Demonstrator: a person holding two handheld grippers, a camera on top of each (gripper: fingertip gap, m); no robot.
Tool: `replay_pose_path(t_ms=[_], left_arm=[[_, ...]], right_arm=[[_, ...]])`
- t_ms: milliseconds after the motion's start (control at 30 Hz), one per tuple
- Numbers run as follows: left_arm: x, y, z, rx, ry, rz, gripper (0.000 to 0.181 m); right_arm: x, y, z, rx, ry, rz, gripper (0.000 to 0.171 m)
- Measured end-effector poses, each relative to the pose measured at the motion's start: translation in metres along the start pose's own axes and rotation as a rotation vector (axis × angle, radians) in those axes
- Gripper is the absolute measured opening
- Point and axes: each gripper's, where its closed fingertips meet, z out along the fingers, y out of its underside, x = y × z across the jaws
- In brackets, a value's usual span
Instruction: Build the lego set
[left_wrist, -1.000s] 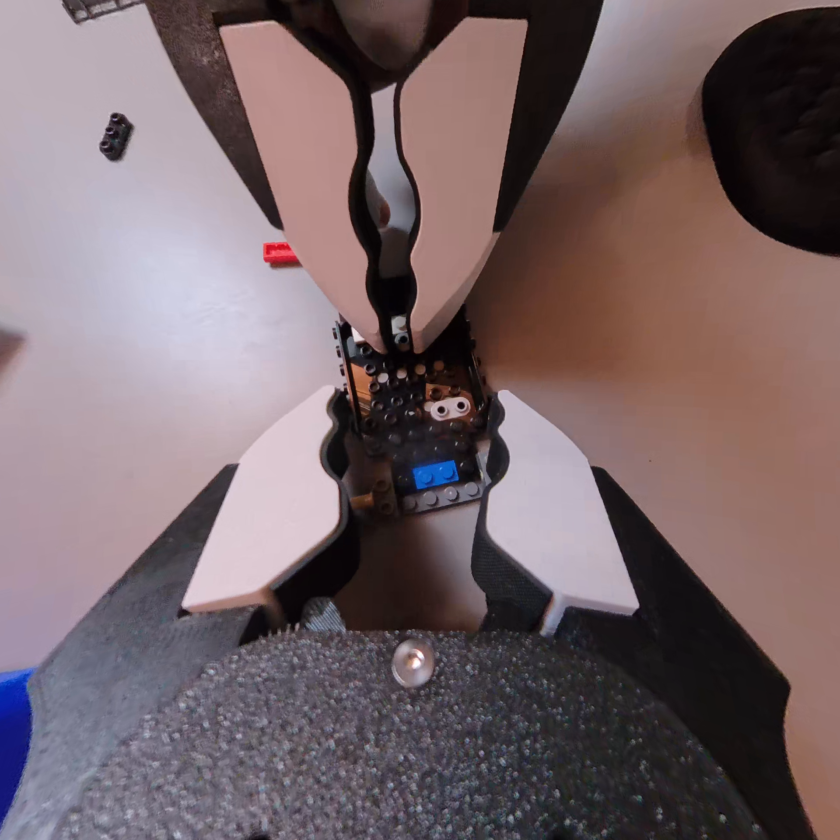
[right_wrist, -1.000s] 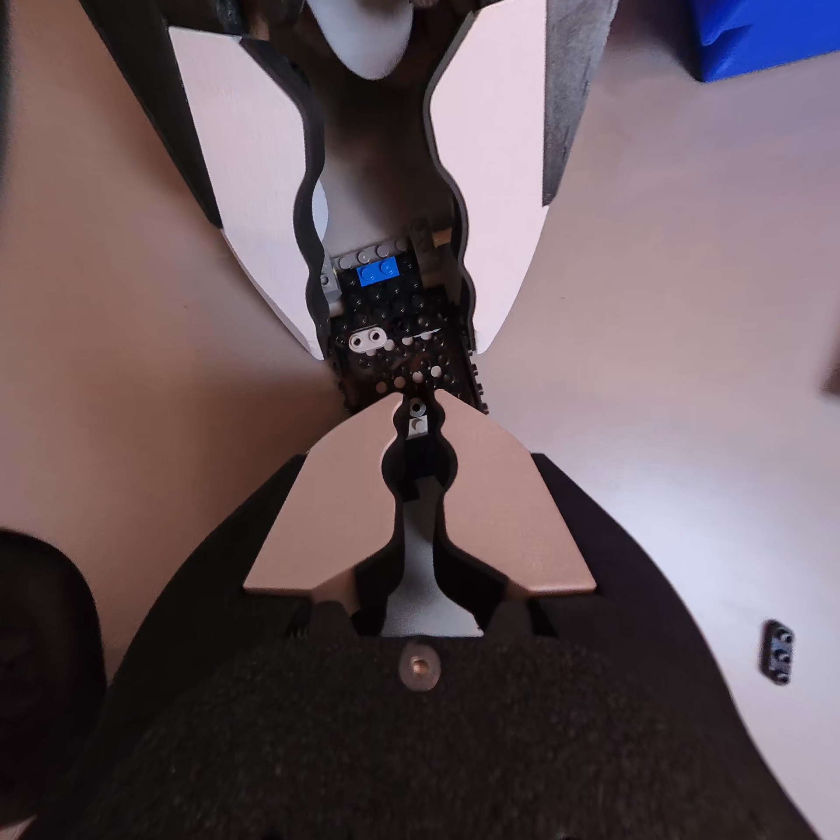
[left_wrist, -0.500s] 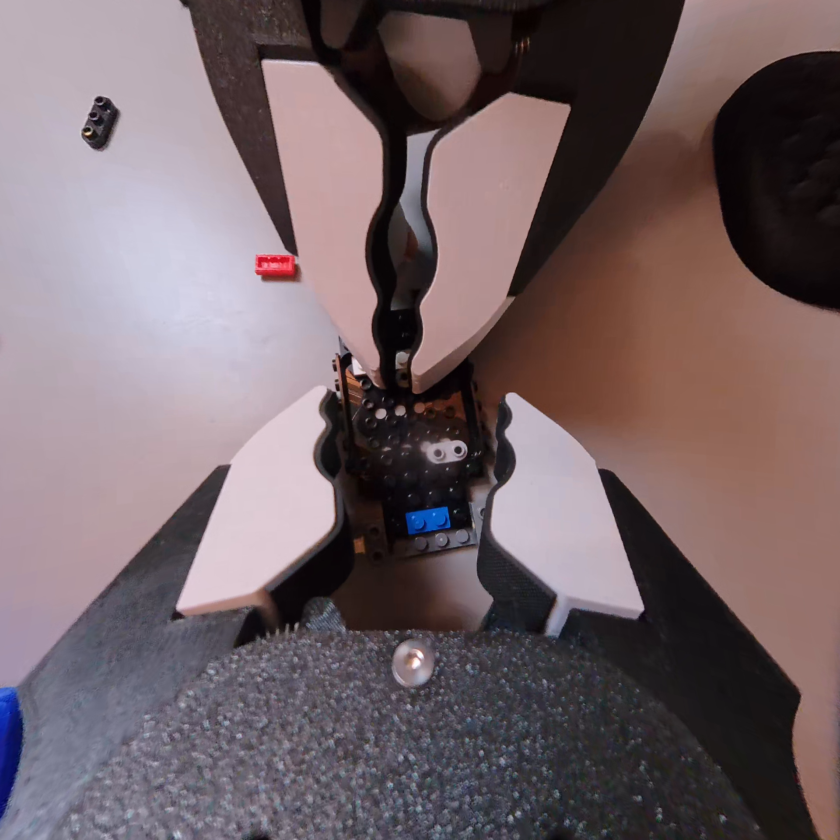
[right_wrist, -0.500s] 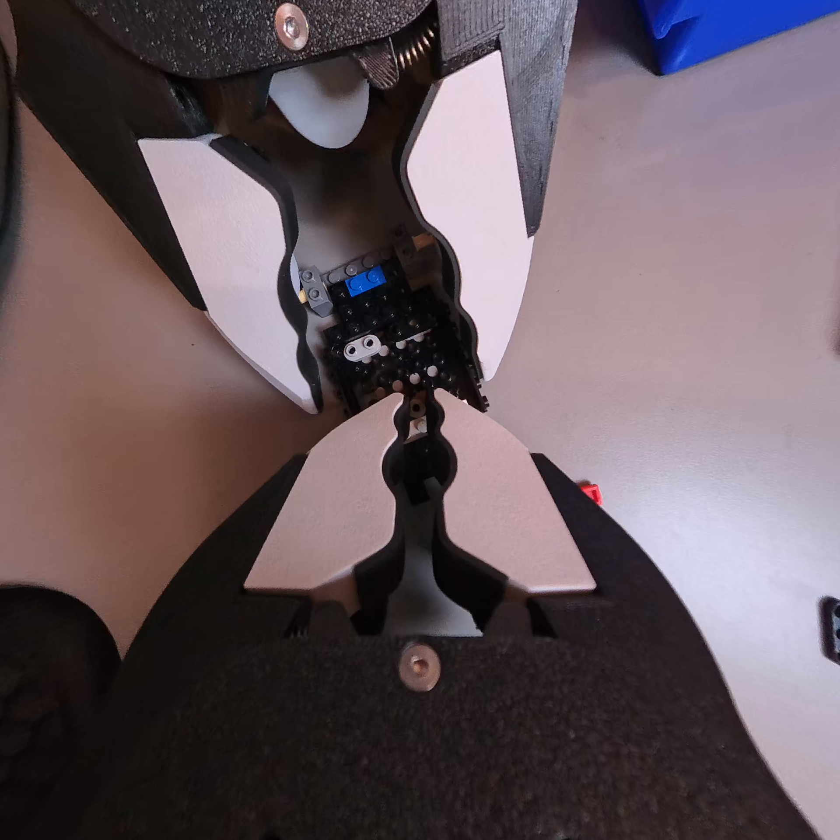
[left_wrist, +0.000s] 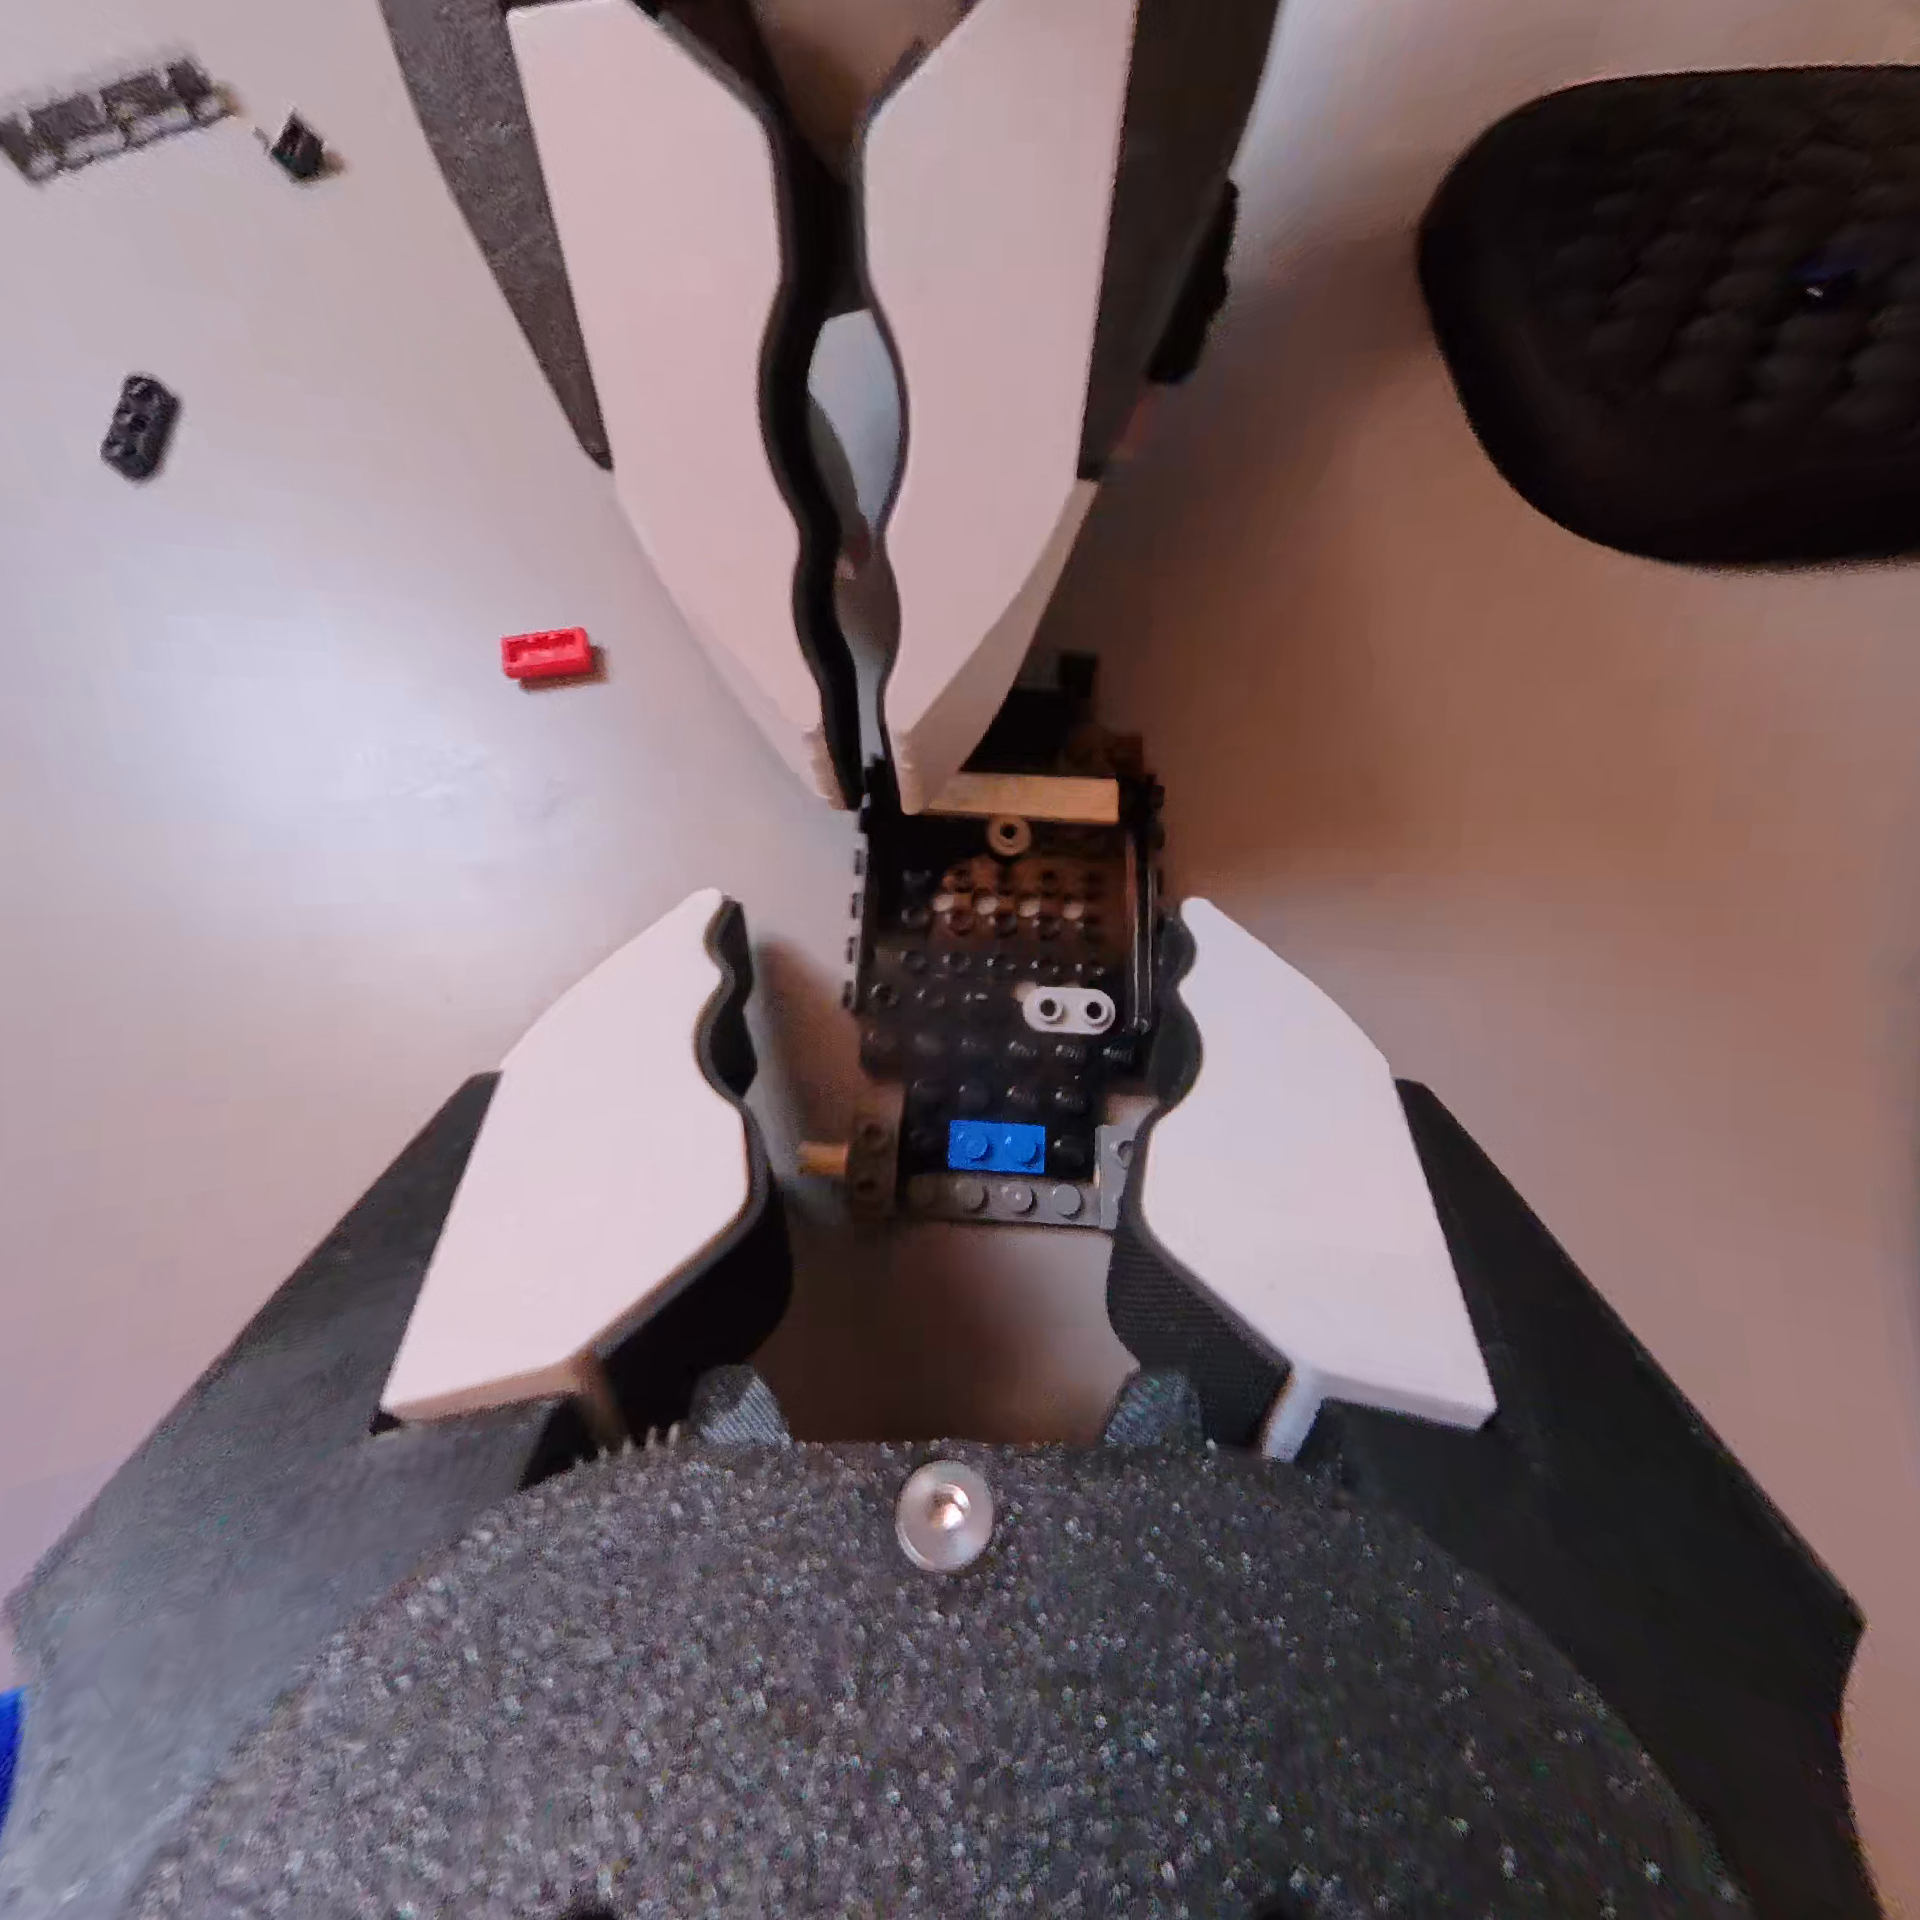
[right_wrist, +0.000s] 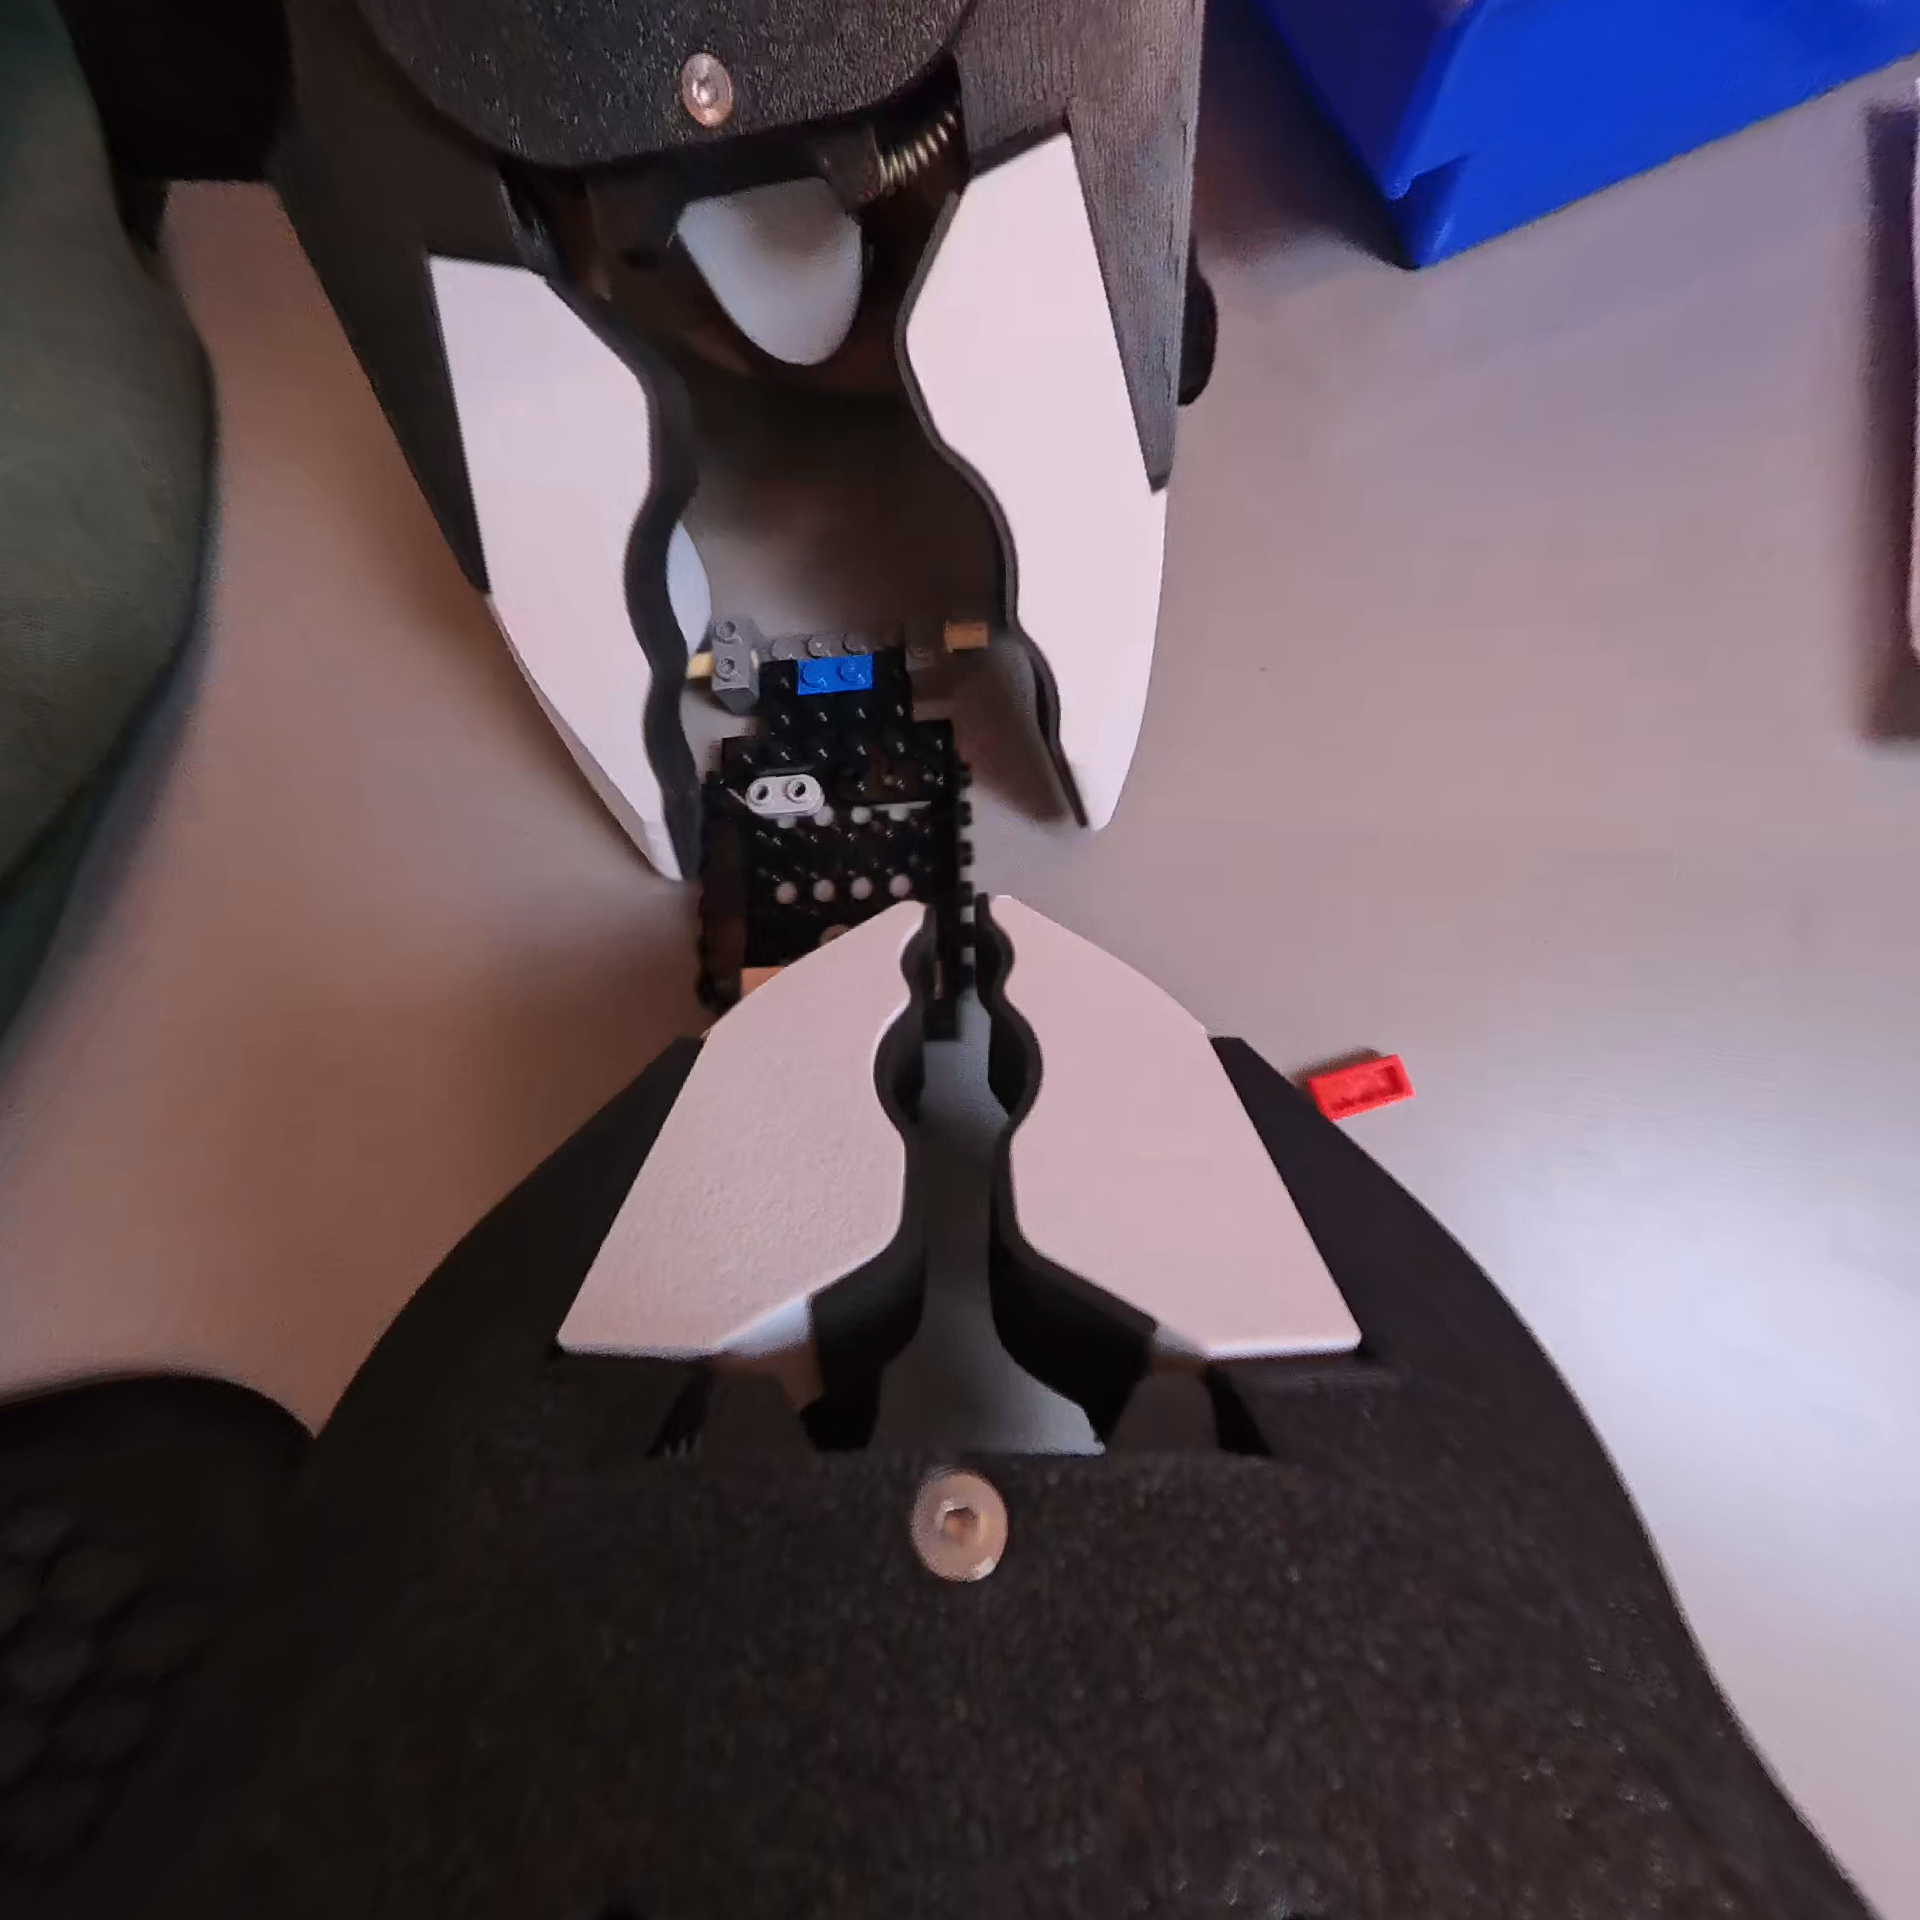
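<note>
A black studded brick model (left_wrist: 997, 997) with a blue brick (left_wrist: 995, 1147) and a grey two-hole piece (left_wrist: 1068, 1008) lies on the pale table. My left gripper (left_wrist: 951, 904) is open around its near end. The model touches the right finger, and a gap shows at the left finger. My right gripper (left_wrist: 868, 784) comes in from the far side, shut on the model's thin black side wall at its far left corner. In the right wrist view the right gripper (right_wrist: 956, 909) pinches that wall of the model (right_wrist: 831, 862), and the left gripper (right_wrist: 878, 842) straddles its far end.
A red brick (left_wrist: 548, 657) lies left of the model and also shows in the right wrist view (right_wrist: 1359, 1086). Small black pieces (left_wrist: 138, 426) lie at the far left. A black padded object (left_wrist: 1683, 312) sits at the right. A blue bin (right_wrist: 1558, 104) stands behind the left gripper. Both grippers' tips are close together, under 4 cm apart.
My right gripper moved from the middle of the model's far end to its side wall, and the small white piece no longer shows at its tips. A gap opened between my left finger and the model.
</note>
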Motion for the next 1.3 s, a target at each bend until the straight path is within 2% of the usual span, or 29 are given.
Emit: replay_pose_path(t_ms=[100,200,333,467,533,633,833,1067,1300], left_arm=[[0.009,-0.004,-0.011,0.046,0.035,0.058,0.084],[0.016,-0.004,-0.019,0.054,0.061,0.118,0.086],[0.020,-0.002,-0.016,0.042,0.069,0.143,0.083],[0.016,-0.004,-0.001,0.013,0.086,0.069,0.076],[0.016,0.003,0.006,-0.062,0.092,0.080,0.070],[0.014,0.002,0.008,-0.081,0.080,0.098,0.059],[0.015,0.003,0.008,-0.088,0.106,0.134,0.059],[0.016,0.004,0.008,-0.095,0.113,0.161,0.058],[0.016,0.004,0.007,-0.086,0.118,0.161,0.058]], right_arm=[[-0.004,-0.005,-0.004,0.052,0.004,0.021,0.010],[-0.005,-0.006,-0.010,0.089,0.018,0.043,0.011],[-0.009,-0.002,-0.015,0.108,0.026,0.060,0.011],[-0.017,0.001,-0.012,0.100,0.022,0.045,0.011],[-0.021,0.004,-0.010,0.076,0.013,0.031,0.012],[-0.028,0.009,-0.004,0.016,-0.008,-0.010,0.011],[-0.030,0.021,0.003,-0.120,-0.011,-0.089,0.014],[-0.029,0.022,0.004,-0.216,-0.012,-0.164,0.008],[-0.029,0.023,0.005,-0.226,-0.017,-0.180,0.008]])
